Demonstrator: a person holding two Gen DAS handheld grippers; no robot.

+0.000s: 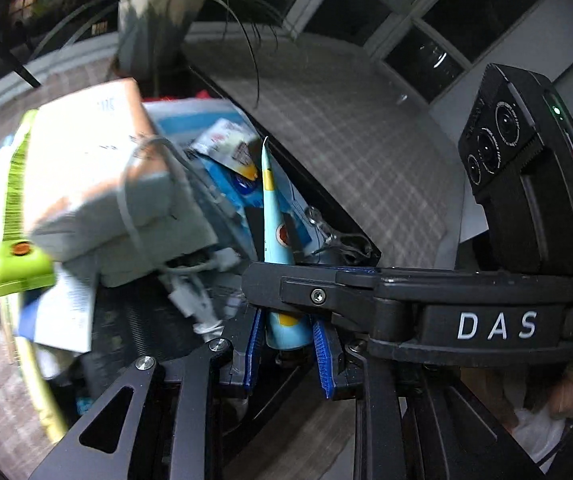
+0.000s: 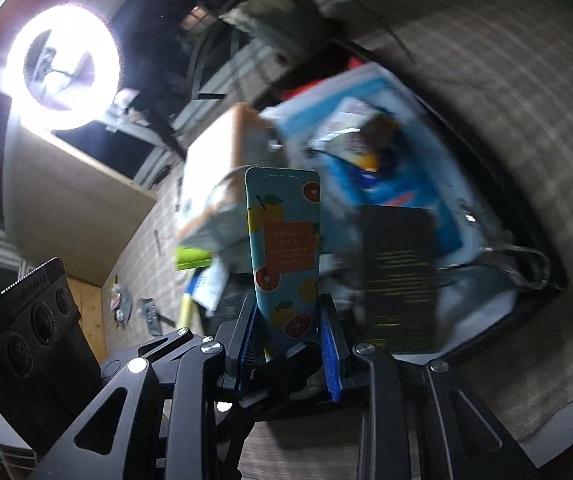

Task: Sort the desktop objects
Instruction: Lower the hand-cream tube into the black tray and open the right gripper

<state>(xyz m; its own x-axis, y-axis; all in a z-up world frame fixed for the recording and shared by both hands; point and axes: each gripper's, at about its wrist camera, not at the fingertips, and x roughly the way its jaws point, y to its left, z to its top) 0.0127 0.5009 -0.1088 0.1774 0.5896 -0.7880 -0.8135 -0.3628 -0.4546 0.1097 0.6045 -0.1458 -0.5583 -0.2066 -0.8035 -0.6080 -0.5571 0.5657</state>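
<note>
A light blue tube with orange and lemon pictures (image 2: 284, 252) stands upright between the blue pads (image 2: 331, 356) of my right gripper (image 2: 288, 344), which is shut on its lower end. In the left wrist view the same tube (image 1: 273, 216) appears edge-on between the blue pads (image 1: 323, 356) of my left gripper (image 1: 288, 354), which is closed around its base; the right gripper's body (image 1: 486, 320) crosses in front of it. Behind the tube is a black bin (image 1: 326, 184) piled with boxes and packets.
The bin holds a white and orange box with a grey cable (image 1: 98, 168), a green packet (image 1: 18, 256), blue packets (image 2: 390, 184), a black card (image 2: 400, 276) and a metal clip (image 1: 342, 236). A potted plant (image 1: 154, 20) stands behind. A checked cloth (image 1: 346, 128) covers the table. A ring light (image 2: 62, 64) glares at left.
</note>
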